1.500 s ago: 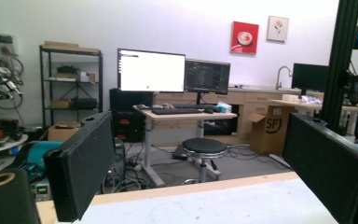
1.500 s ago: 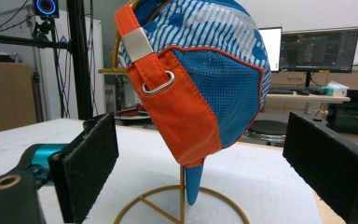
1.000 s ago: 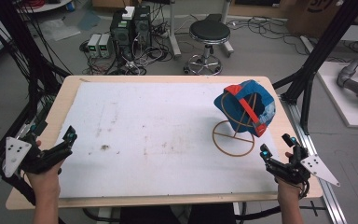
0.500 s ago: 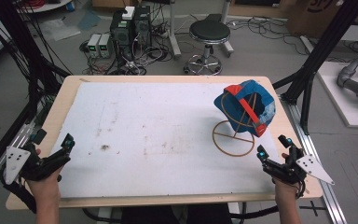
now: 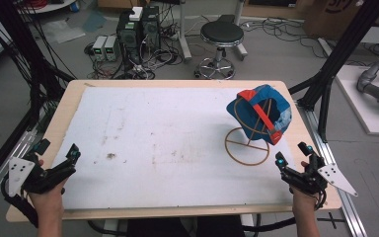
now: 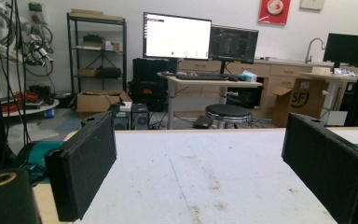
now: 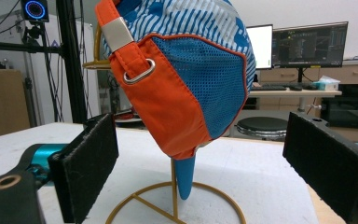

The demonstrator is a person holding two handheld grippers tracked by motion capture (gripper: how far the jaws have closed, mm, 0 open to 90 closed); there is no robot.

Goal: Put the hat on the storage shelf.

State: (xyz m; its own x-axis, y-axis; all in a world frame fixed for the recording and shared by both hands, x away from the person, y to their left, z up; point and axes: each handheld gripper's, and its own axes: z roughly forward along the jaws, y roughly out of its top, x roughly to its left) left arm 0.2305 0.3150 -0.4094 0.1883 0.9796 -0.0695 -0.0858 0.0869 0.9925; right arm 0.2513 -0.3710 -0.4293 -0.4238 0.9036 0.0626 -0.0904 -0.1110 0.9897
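We are holding the right claw (image 5: 292, 159) near the bench's (image 5: 69, 98) front right corner, jaws spread wide and empty, looking straight at the cap (image 7: 182, 70) that is hanging on its gold wire stand (image 7: 172, 200) close to the right edge. The cap is sitting tilted on the stand, its orange strap and metal buckle facing the right claw, with a blue tail dangling down beside the stem. The left claw (image 5: 56, 157) is waiting by the front left corner, also wide open with nothing between its jaws, well apart from the cap. We are judging that the step in hand is the approach to the cap. To do it well, we should be bringing the right claw in level and closing on fabric alone, keeping clear of the thin stem, since the light stand could tip or drag.
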